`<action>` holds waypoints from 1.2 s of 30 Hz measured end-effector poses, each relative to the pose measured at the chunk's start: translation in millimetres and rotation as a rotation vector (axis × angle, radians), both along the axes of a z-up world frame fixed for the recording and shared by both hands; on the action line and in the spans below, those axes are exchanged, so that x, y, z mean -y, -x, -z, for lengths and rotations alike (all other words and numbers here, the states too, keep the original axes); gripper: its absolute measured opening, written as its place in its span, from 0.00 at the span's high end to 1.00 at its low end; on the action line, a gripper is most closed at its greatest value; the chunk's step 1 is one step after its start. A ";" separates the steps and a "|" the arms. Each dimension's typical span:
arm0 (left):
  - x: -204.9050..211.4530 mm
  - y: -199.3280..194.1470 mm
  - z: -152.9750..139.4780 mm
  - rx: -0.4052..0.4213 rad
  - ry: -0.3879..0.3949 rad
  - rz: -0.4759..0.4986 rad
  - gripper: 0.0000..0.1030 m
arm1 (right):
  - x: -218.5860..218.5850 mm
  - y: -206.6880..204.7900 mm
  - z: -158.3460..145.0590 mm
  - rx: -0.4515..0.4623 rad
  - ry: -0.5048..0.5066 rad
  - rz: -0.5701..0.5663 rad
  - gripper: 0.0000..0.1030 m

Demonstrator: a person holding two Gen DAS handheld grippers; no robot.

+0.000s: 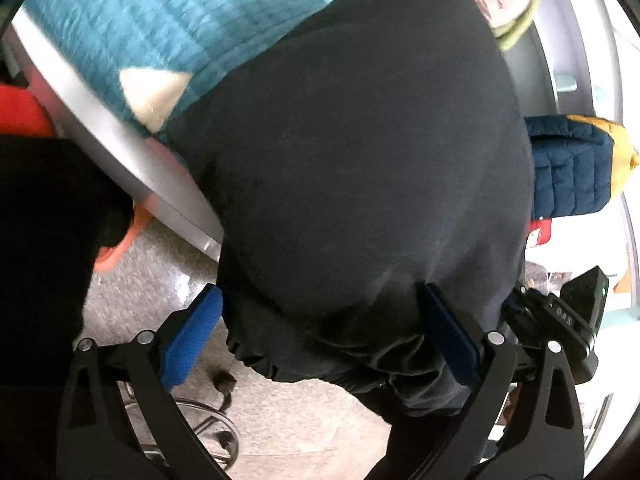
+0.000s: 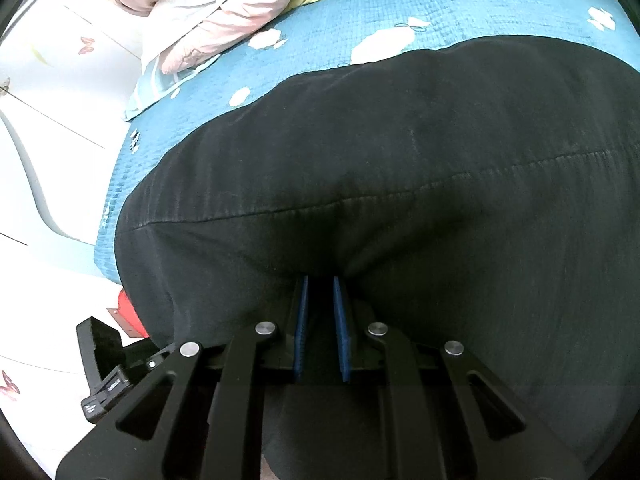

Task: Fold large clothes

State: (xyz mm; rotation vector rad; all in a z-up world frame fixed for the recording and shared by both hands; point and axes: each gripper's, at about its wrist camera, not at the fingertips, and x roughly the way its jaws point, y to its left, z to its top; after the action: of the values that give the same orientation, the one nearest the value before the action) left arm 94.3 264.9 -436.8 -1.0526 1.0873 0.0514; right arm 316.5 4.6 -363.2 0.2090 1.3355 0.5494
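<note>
Black cloth filled both views: a large dark garment (image 1: 360,160), w/ a gathered, elastic-looking hem (image 1: 280,360), so prob. trousers or a jacket, though which couldn't be told. It lay spread across a teal quilted bedcover (image 2: 360,12) and hung over the bed's pale edge (image 1: 100,128) toward the speckled floor (image 1: 168,272).

The right gripper (image 2: 320,292) had its blue pads nearly together, pinching a ridge of the garment just below a stitched seam (image 2: 480,172); fabric puckered up into them, so it read as a firm hold. The left gripper (image 1: 320,320) stood wide apart, the hanging hem between its pads (image 1: 192,336) but no squeeze visible; one pad touched cloth at most.

Step in hand, as judged: securing two hold-points on the near edge before carrying it over for the first fold. Next move called for the left tongs to close on the hem, catching all layers, then both hands lifting together so the edge stayed level. Risk: elastic bunching could slip out. A pink bundled quilt (image 2: 200,12) and a navy-yellow padded item (image 1: 572,164) sat off to the sides, not in the way.
</note>
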 end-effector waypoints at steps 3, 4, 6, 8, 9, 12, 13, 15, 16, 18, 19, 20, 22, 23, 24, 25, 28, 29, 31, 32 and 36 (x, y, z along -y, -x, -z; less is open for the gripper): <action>-3.2 -1.3 12.6 -0.008 0.047 -0.043 0.04 | 1.2 0.0 -0.1 -0.001 -0.013 0.004 0.89; -5.6 -2.0 14.4 -0.007 0.052 -0.050 0.04 | 1.7 0.0 -0.3 -0.003 -0.019 0.005 0.89; -4.5 -2.3 17.2 0.006 0.051 -0.057 0.03 | 3.6 -0.5 -0.5 -0.007 -0.030 0.004 0.89; -5.5 -2.1 17.3 0.009 0.054 -0.050 0.04 | 5.8 -0.9 -0.1 -0.012 -0.043 0.005 0.89; -5.3 -2.4 15.1 0.009 0.047 -0.041 0.04 | 6.9 -0.8 -0.2 -0.014 -0.050 0.009 0.89; -1.6 -1.8 5.3 0.023 0.004 -0.016 0.12 | 9.5 1.4 -2.7 -0.010 -0.068 0.016 0.89; -0.7 -1.2 0.9 0.036 0.002 -0.008 0.20 | 10.5 3.1 -4.5 -0.007 -0.076 0.019 0.89; -1.1 -0.1 -7.9 0.063 -0.003 0.007 0.34 | 11.7 6.3 -8.8 0.000 -0.080 0.021 0.87; -1.0 1.0 -12.8 0.070 -0.005 0.015 0.40 | 12.1 9.0 -11.7 0.008 -0.080 0.018 0.86; 1.1 2.8 -25.1 0.096 -0.022 0.034 0.46 | 9.8 16.6 -18.5 0.041 -0.051 -0.004 0.86; 1.8 3.2 -31.0 0.108 -0.033 0.043 0.48 | 7.9 22.5 -23.1 0.071 -0.034 -0.017 0.84; 1.6 3.7 -34.3 0.120 -0.038 0.051 0.50 | 6.1 27.2 -26.3 0.093 -0.019 -0.028 0.83; 1.8 3.8 -44.6 0.137 -0.037 0.065 0.51 | 2.5 39.3 -32.2 0.141 0.012 -0.055 0.74; 2.6 4.2 -46.3 0.140 -0.034 0.070 0.52 | -1.2 50.8 -38.0 0.189 0.035 -0.078 0.72; 2.4 4.9 -51.3 0.147 -0.032 0.079 0.53 | -3.4 57.7 -40.2 0.219 0.052 -0.100 0.65; 2.2 4.9 -56.8 0.154 -0.032 0.086 0.53 | -9.0 71.1 -44.9 0.271 0.074 -0.141 0.58; -1.0 2.2 -71.4 0.164 -0.026 0.106 0.53 | -23.8 108.4 -50.4 0.402 0.119 -0.259 0.53; -1.1 0.7 -76.5 0.165 -0.027 0.113 0.53 | -28.0 118.4 -50.7 0.435 0.127 -0.292 0.51; -1.8 -1.9 -82.8 0.163 -0.029 0.130 0.53 | -35.9 140.8 -51.3 0.502 0.138 -0.349 0.48; -1.7 -3.3 -85.3 0.158 -0.032 0.137 0.53 | -39.0 152.2 -51.4 0.530 0.131 -0.374 0.46; -0.2 -7.2 -93.1 0.156 -0.018 0.149 0.53 | -52.0 182.8 -42.7 0.598 0.134 -0.444 0.30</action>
State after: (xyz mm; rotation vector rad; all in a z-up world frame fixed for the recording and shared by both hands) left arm 101.5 265.1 -343.7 -0.9409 1.0182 -0.1378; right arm 133.7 56.6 -320.5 -0.3526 0.8222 0.8140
